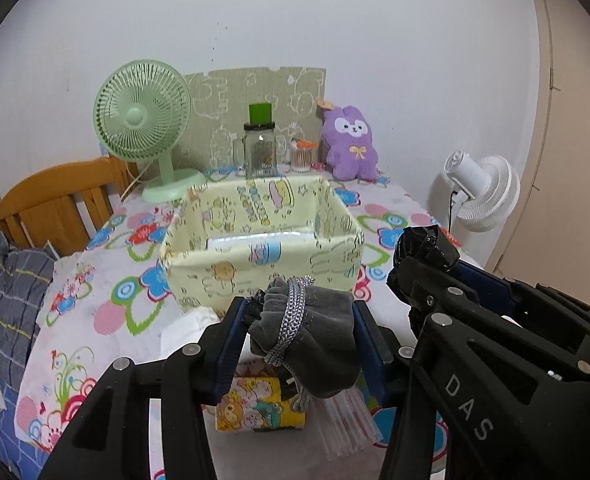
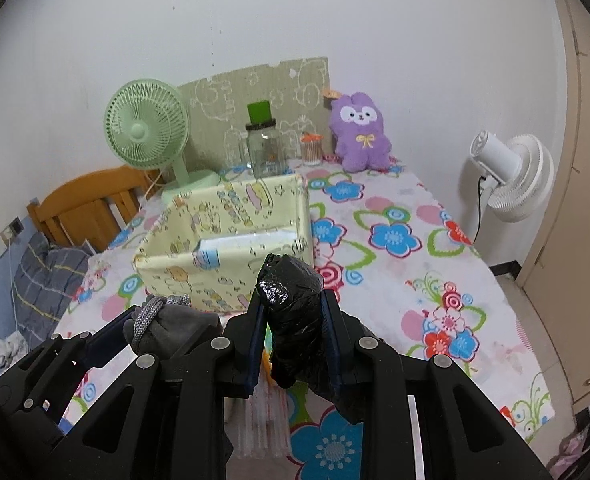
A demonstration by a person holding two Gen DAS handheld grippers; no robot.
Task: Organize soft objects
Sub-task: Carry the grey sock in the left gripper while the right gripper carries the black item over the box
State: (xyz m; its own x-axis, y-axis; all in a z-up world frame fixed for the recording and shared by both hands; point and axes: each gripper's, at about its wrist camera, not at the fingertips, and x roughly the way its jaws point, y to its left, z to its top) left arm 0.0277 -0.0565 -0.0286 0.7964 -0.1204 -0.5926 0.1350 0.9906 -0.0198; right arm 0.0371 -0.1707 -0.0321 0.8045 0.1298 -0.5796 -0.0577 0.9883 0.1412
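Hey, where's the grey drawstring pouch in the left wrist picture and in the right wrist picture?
Left wrist view: grey drawstring pouch sits low centre, clamped in the left hand-held gripper.
Right wrist view: the pouch shows at lower left, beside the black bag.
Shared landmark: the yellow fabric box lies just beyond it in both.

1. We see a home bedroom: at 9 o'clock a wooden headboard (image 1: 51, 204) stands over a grey checked quilt (image 1: 7, 292).
2. A flowered cloth covers the table (image 2: 415, 264), like household linen.
3. At 12 o'clock a purple plush toy (image 1: 349, 144) leans on the plain white wall (image 1: 295, 20), beside a mint desk fan (image 1: 143, 120).
4. At 3 o'clock a white fan (image 2: 511, 176) stands near a beige door (image 2: 583, 200).
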